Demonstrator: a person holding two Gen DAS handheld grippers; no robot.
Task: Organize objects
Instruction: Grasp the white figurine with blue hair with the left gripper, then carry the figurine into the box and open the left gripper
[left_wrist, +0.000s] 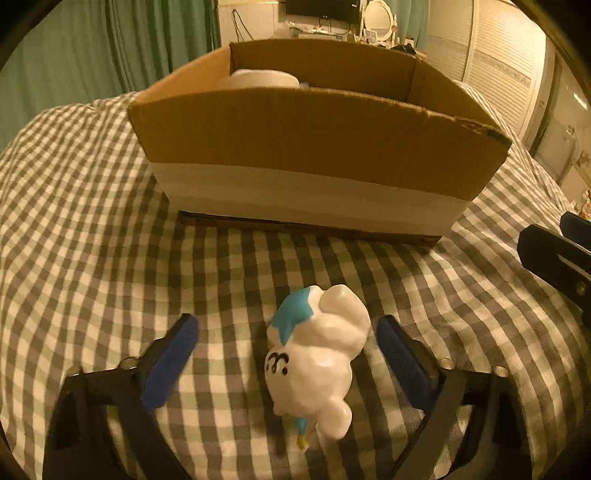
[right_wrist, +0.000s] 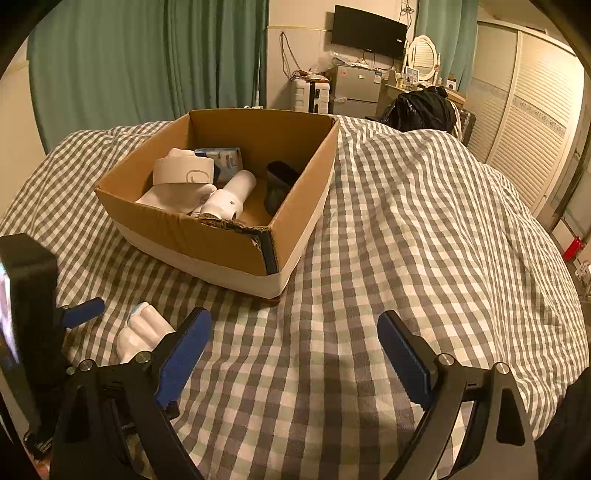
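A white figurine with blue hair lies on the checked bedspread, between the open jaws of my left gripper, which do not touch it. It shows partly in the right wrist view, behind my right gripper's left finger. A cardboard box stands behind the figurine. In the right wrist view the box holds several white items, a blue-and-white packet and a dark object. My right gripper is open and empty over the bedspread, to the right of the figurine.
The bedspread stretches to the right of the box. My right gripper's body shows at the right edge of the left wrist view. Green curtains, a fridge, a TV and a black bag stand beyond the bed.
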